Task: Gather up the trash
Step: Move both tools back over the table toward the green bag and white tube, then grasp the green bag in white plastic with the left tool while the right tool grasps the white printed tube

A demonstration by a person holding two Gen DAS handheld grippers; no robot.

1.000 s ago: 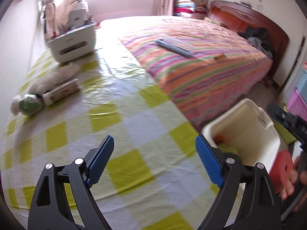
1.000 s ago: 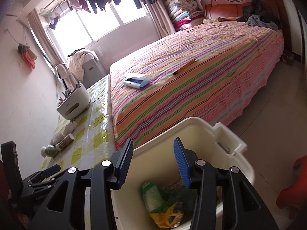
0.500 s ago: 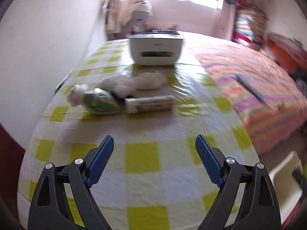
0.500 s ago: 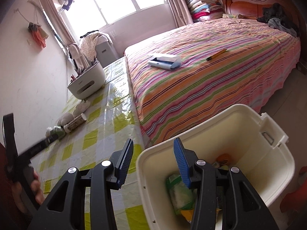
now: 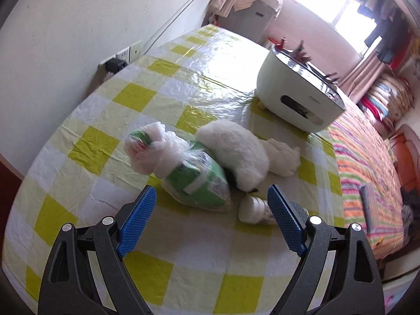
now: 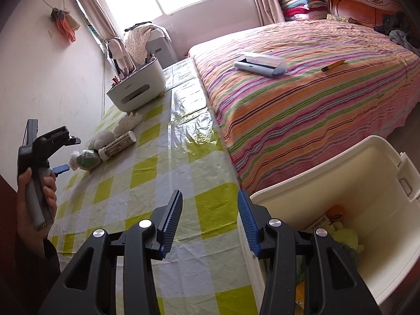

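Observation:
On the yellow-checked table (image 5: 86, 147) lies a green packet in a clear plastic bag (image 5: 194, 181). Touching it are a white fluffy lump (image 5: 236, 155), crumpled white tissue (image 5: 283, 157) and a white-capped tube (image 5: 253, 210). My left gripper (image 5: 211, 194) hangs open and wide just short of the packet and tube, touching neither. The right wrist view shows that left gripper (image 6: 61, 169) in a hand (image 6: 39, 197) beside the packet (image 6: 88, 158). My right gripper (image 6: 210, 197) is open and empty over the table's near edge, its right finger next to the cream bin (image 6: 367, 162), which holds trash (image 6: 341, 233).
A white organiser box (image 5: 296, 92) stands behind the pile. A striped bed (image 6: 302, 105) borders the table and carries a pale roller device (image 6: 260, 64) and a yellow pen (image 6: 333, 65). The wall with a socket (image 5: 123, 55) runs along the table's far side.
My left gripper swung from the bin side across the table to the pile and rolled. My right gripper shifted left, from above the bin to above the table's edge.

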